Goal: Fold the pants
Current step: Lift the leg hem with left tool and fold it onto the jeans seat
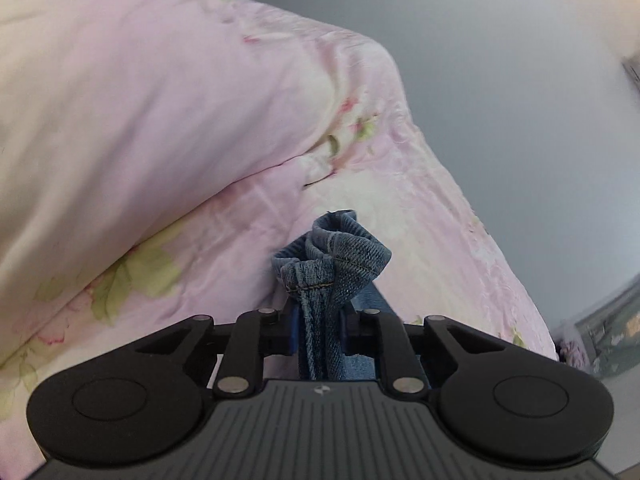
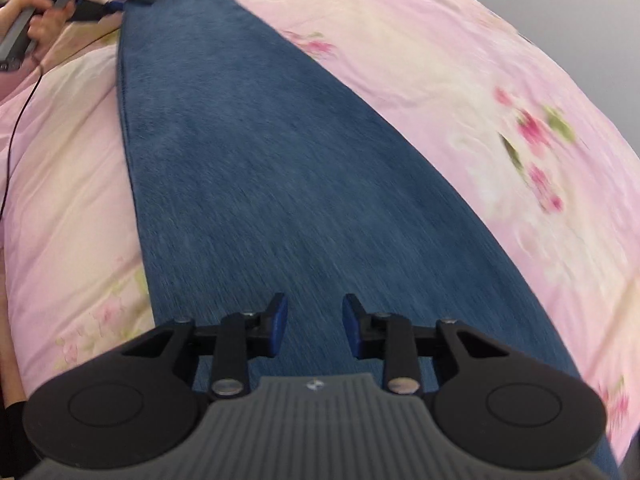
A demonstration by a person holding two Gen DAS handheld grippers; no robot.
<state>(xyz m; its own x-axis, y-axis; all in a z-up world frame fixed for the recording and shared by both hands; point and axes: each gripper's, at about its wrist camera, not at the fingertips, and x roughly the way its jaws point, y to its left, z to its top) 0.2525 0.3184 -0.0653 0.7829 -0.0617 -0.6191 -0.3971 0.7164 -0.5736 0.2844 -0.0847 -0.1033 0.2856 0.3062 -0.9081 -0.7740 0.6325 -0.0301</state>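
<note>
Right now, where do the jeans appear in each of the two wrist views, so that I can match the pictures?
Left wrist view: the jeans sit low in the centre, a bunched hem clamped in the left gripper.
Right wrist view: the jeans lie flat, running from the upper left to the bottom, under the open right gripper.
Shared landmark: the pink floral bedding beneath them.

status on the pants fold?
Left claw shut on jeans hem. Right claw open over the leg. Jeans flat on floral quilt; nothing in the way.
</note>
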